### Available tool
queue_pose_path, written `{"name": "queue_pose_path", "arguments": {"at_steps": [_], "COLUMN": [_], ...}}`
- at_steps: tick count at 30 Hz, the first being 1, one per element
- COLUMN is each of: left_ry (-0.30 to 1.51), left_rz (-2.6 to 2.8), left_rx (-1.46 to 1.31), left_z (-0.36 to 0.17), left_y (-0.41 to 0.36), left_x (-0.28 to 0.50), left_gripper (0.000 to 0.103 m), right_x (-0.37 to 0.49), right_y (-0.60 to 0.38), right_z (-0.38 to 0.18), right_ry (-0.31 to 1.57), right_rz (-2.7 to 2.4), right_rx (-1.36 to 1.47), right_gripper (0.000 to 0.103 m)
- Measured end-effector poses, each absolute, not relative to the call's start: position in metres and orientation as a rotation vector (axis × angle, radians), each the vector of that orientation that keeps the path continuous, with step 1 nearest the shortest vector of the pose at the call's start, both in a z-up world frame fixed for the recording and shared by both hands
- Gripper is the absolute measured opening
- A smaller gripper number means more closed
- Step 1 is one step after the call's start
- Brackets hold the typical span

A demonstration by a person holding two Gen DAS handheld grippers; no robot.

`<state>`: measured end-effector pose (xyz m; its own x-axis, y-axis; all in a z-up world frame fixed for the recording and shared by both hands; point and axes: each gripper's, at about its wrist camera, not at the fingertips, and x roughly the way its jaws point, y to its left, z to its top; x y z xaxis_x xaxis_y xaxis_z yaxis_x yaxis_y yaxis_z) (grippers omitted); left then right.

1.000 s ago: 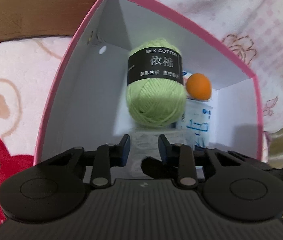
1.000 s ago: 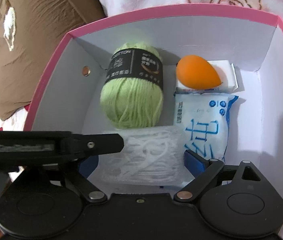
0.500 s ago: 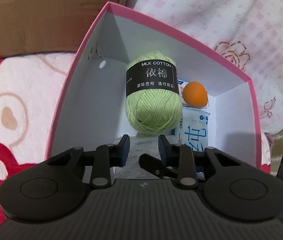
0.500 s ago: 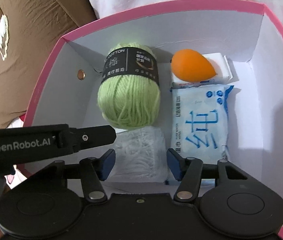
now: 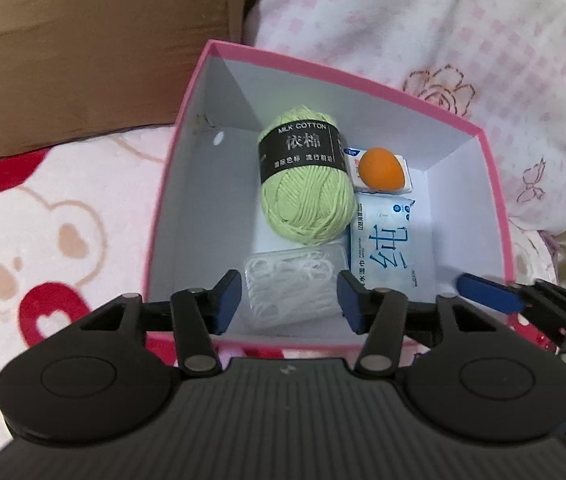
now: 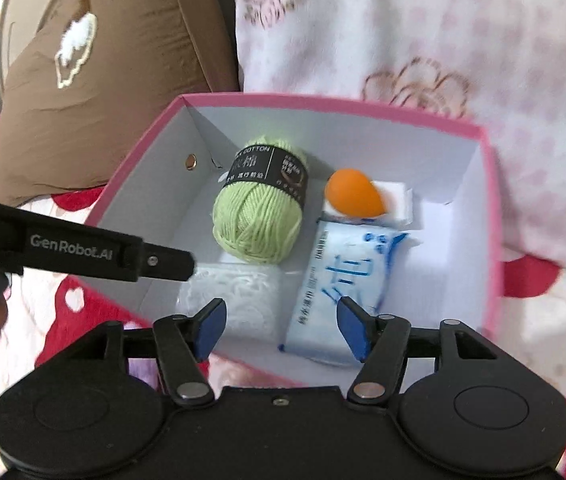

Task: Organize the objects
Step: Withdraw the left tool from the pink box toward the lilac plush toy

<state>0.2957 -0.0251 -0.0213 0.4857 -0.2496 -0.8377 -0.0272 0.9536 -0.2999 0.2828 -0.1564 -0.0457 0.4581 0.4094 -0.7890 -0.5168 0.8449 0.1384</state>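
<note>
A pink box point(image 5: 495, 184) with smooth white walls sits on a soft, fuzzy blanket point(image 5: 43, 216) with red hearts. Inside it, a round ball of green yarn point(image 5: 307, 196) with a black paper band lies next to an orange egg-shaped sponge point(image 5: 381, 169), which rests on a small white packet point(image 6: 397, 204). A flat, shiny pack of wipes point(image 5: 387, 256) lies in front of the sponge. A clear bag of white loops point(image 5: 295, 284) lies in front of the yarn.

The left claw point(image 5: 289, 304) is tilted down over the bag. Its blue pads have just been opening, and nothing is between them. The right claw point(image 6: 279, 326) is tilted down over the near wall of the box, open and empty too, its jaws just opened a little more. A brown pillow point(image 6: 115, 64) lies behind the box.
</note>
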Motion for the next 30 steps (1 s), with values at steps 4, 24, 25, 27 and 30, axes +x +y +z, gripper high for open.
{"name": "queue_pose_path", "arguments": {"at_steps": [4, 24, 25, 27, 30], "left_ry": [1.042, 1.022, 1.021, 1.021, 1.020], "left_rz": [-0.142, -0.389, -0.390, -0.384, -0.389], "left_rx": [-0.234, -0.175, -0.168, -0.160, -0.139], "left_z": [0.003, 0.085, 0.086, 0.088, 0.089], "left_y": [-0.026, -0.032, -0.031, -0.028, -0.024], "left_x": [0.275, 0.170, 0.167, 0.162, 0.154], "left_gripper": [0.058, 0.066, 0.066, 0.067, 0.068], "right_x": [0.260, 0.144, 0.141, 0.134, 0.127], "right_y": [-0.170, -0.195, -0.195, -0.197, -0.202], "right_z": [-0.022, 0.069, 0.070, 0.073, 0.076], "right_ry": [0.890, 0.739, 0.737, 0.734, 0.742], "right_rz": [0.544, 0.597, 0.597, 0.602, 0.641], "right_rx": [-0.171, -0.257, -0.260, -0.258, -0.226], "right_gripper": [0.067, 0.077, 0.079, 0.084, 0.088]}}
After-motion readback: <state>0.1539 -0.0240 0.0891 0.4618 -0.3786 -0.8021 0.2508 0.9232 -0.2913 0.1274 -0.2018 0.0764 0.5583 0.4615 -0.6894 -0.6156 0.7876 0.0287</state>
